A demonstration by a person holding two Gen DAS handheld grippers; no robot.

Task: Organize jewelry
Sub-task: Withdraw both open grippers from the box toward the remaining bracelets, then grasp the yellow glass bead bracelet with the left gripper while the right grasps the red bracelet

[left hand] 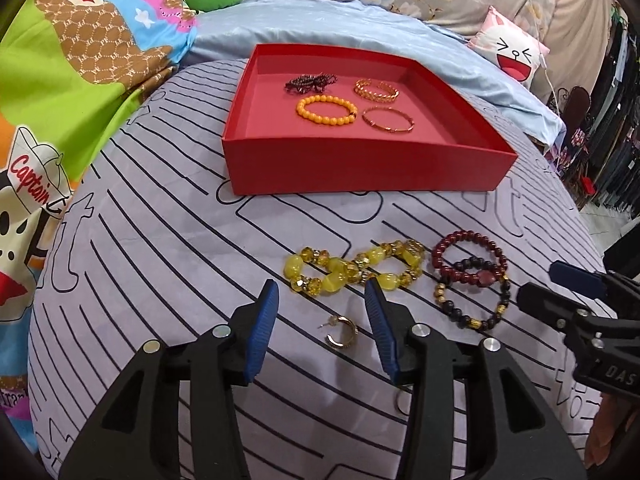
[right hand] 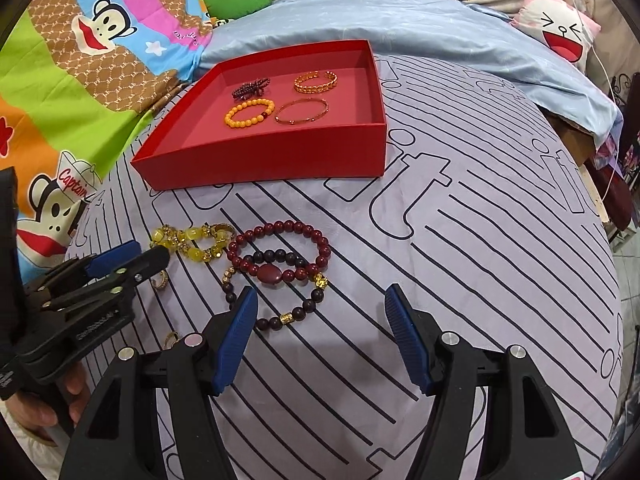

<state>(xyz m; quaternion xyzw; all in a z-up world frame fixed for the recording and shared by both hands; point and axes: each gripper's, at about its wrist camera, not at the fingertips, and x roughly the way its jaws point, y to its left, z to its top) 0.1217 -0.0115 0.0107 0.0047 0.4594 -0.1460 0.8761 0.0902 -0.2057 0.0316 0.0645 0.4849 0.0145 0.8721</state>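
Note:
A red tray (left hand: 360,168) (right hand: 260,164) sits on the striped bedsheet and holds several bracelets, among them an orange bead one (left hand: 326,110) (right hand: 249,112). In front of it lie a yellow bead bracelet (left hand: 352,270) (right hand: 188,242), a dark red bead bracelet (left hand: 468,258) (right hand: 280,252) and a black bead bracelet (left hand: 472,300) (right hand: 276,300). A gold hoop earring (left hand: 340,330) (right hand: 160,279) lies between the fingers of my open left gripper (left hand: 322,294) (right hand: 132,254). My right gripper (right hand: 322,300) (left hand: 540,284) is open, just in front of the black bracelet.
A second small ring (left hand: 402,402) (right hand: 172,338) lies near the left gripper's base. Cartoon-print bedding (left hand: 60,80) lies to the left, a light blue sheet (left hand: 360,24) behind the tray, and a white face cushion (right hand: 560,32) at the far right.

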